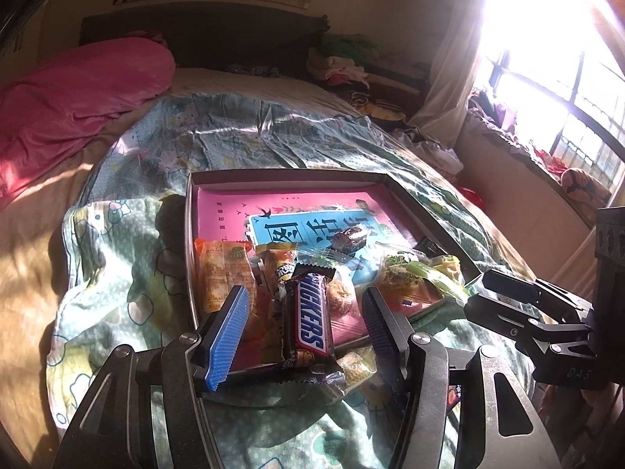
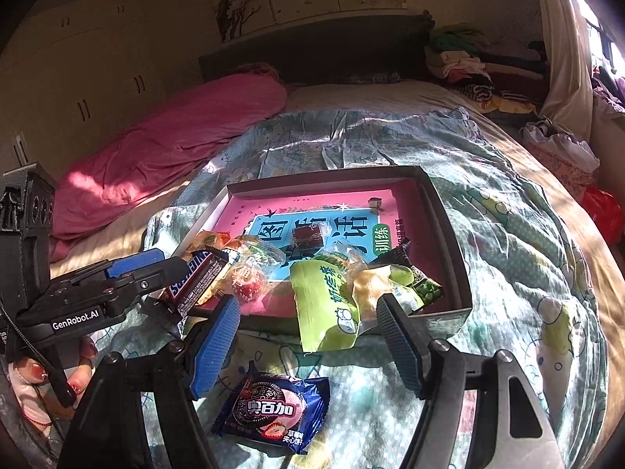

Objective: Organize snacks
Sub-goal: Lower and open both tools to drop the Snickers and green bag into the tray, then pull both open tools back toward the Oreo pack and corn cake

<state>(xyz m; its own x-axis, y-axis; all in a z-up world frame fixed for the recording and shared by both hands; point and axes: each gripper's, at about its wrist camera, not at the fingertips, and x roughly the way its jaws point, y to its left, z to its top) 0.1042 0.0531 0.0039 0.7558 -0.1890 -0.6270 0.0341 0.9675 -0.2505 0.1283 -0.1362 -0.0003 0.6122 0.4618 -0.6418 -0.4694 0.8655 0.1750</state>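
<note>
Right wrist view showed most snacks already in the box (image 2: 449, 242); my right gripper (image 2: 308, 336) was wide, the cookie packet (image 2: 273, 410) just outside the box, and my left gripper (image 1: 304, 312) wide around the chocolate bar (image 1: 310, 312) on its rim.

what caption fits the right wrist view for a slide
Open right tongs hover over a blue cookie packet lying on the quilt beside the snack-filled box.

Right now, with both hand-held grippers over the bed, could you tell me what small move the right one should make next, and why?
Probably lower the right hand-held gripper onto the blue cookie packet. That packet lies alone on the blanket, outside the box that holds the other snacks, and the jaws are open just above it.
</note>
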